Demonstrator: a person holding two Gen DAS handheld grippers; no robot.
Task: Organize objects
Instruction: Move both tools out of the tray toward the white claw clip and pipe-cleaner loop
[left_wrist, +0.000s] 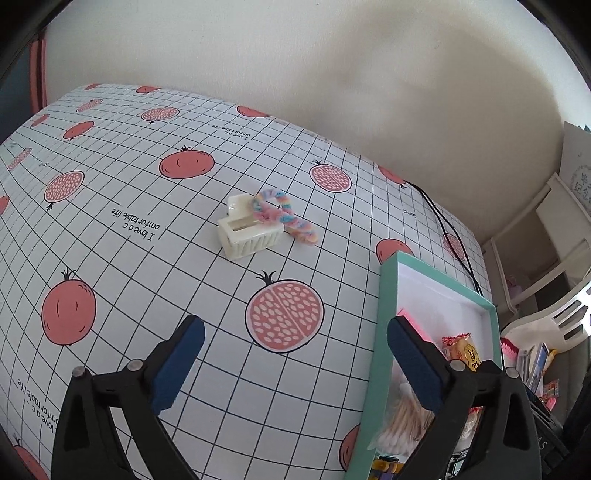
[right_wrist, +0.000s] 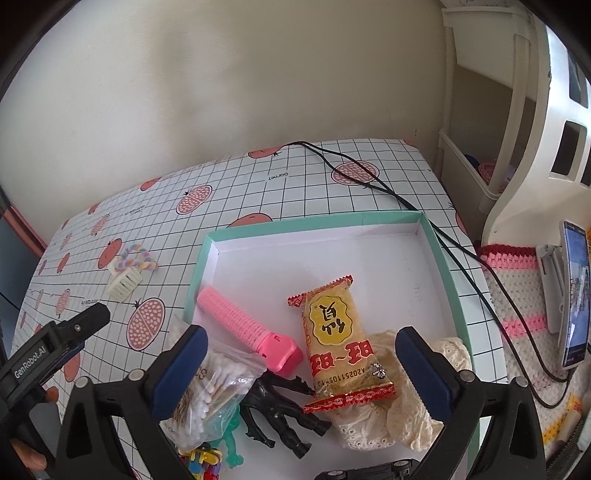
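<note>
A cream hair claw clip (left_wrist: 246, 232) lies on the pomegranate-print tablecloth (left_wrist: 122, 236), with a pastel fuzzy hair tie (left_wrist: 284, 216) draped against it. Both show small at the left in the right wrist view, clip (right_wrist: 125, 283) and tie (right_wrist: 136, 258). My left gripper (left_wrist: 295, 354) hangs open and empty, short of the clip. The teal-rimmed white box (right_wrist: 317, 225) holds a pink hair roller (right_wrist: 247, 328), a yellow snack packet (right_wrist: 338, 339), a bag of cotton swabs (right_wrist: 210, 391), a black figure (right_wrist: 280, 413) and cream lace cloth (right_wrist: 413, 417). My right gripper (right_wrist: 301, 367) is open above them, holding nothing.
A black cable (right_wrist: 406, 206) runs across the table's far right corner and along the box's right side. A phone on a stand (right_wrist: 574, 299) and a crocheted mat (right_wrist: 517, 291) sit to the right. White shelving (right_wrist: 480, 110) stands behind. The wall borders the table's far edge.
</note>
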